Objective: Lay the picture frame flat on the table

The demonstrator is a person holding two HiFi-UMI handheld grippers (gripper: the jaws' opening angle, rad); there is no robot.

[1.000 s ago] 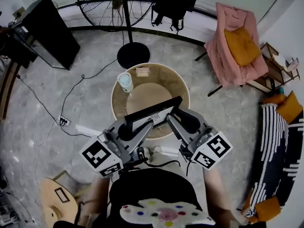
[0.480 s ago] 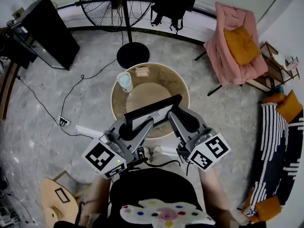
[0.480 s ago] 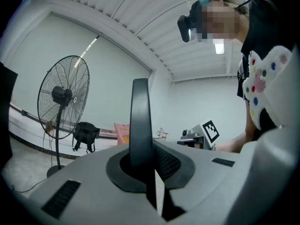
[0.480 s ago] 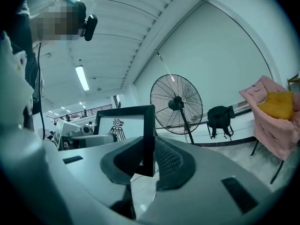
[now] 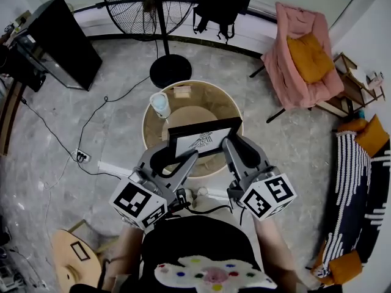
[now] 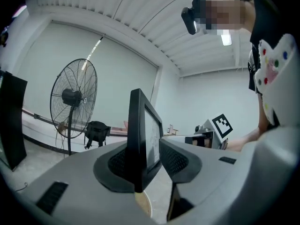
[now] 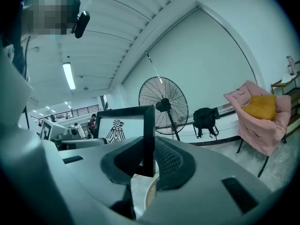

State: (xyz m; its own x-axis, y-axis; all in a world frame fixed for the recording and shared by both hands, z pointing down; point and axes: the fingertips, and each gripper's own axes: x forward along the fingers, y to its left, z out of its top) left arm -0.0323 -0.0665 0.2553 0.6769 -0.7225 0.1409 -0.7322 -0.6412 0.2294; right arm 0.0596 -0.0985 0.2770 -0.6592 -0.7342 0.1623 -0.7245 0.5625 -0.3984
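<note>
A black picture frame with a white print is held in the air over the near edge of the round wooden table, its face turned up toward the head camera. My right gripper is shut on its right edge, and the right gripper view shows both pads against the frame. My left gripper is at the frame's left side with its jaws opening. The frame's edge still stands between them, close to one pad with a slit at the other.
A pale cup and a small box stand at the table's far side. Beyond are a floor fan, a black bag, a pink-draped chair and a black panel. A cable and power strip lie to the left.
The frame has swung from a slanted pose to square-on, showing its print, and has shifted slightly away from me. The left jaws have widened around its edge.
</note>
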